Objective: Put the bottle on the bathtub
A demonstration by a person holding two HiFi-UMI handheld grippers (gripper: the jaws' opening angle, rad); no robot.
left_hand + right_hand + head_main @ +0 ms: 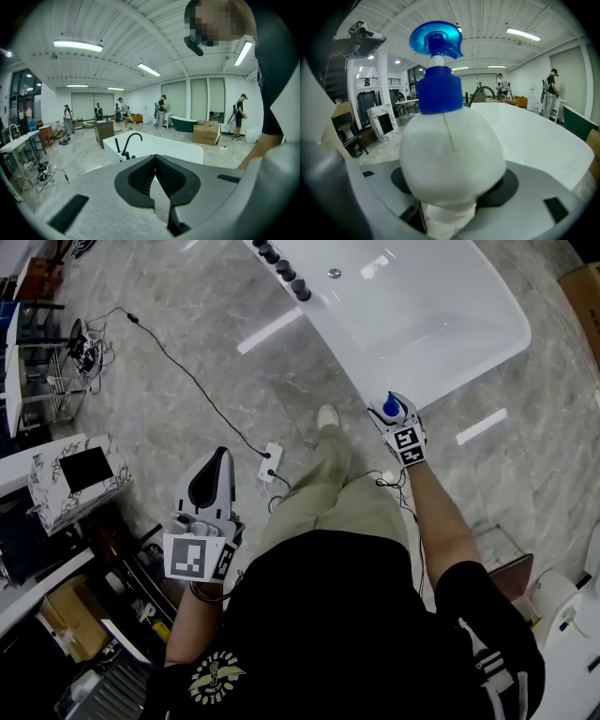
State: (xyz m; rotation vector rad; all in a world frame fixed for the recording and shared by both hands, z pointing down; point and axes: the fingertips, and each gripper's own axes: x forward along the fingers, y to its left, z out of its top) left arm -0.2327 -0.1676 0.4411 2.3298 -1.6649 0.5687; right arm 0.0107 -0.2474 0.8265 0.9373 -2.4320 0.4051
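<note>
A person stands on a grey marble floor (pixel 187 381), seen from above, with a gripper in each hand. The right gripper (pixel 397 416) is held out ahead, at the near end of a white bathtub (pixel 450 324). Its jaws are clamped on the round body of a white bottle (pixel 391 408) with a blue pump top. In the right gripper view the bottle (pixel 452 154) fills the centre. Its long axis runs straight out along the jaws, the blue pump at the far end and pointing away from the person, the spout turned to the right. The bathtub (pixel 543 136) stretches away just beyond and to the right of it. From above, the bottle appears right at the tub's near rim, though it is hard to tell whether it touches.

The left gripper (pixel 219 461) hangs lower by the person's left side, well apart from the tub. In the left gripper view its dark pads (pixel 140 176) are pressed together at the tips with nothing between them.

A white power strip (pixel 270 462) lies on the floor near the person's shoe (pixel 327 416).
</note>
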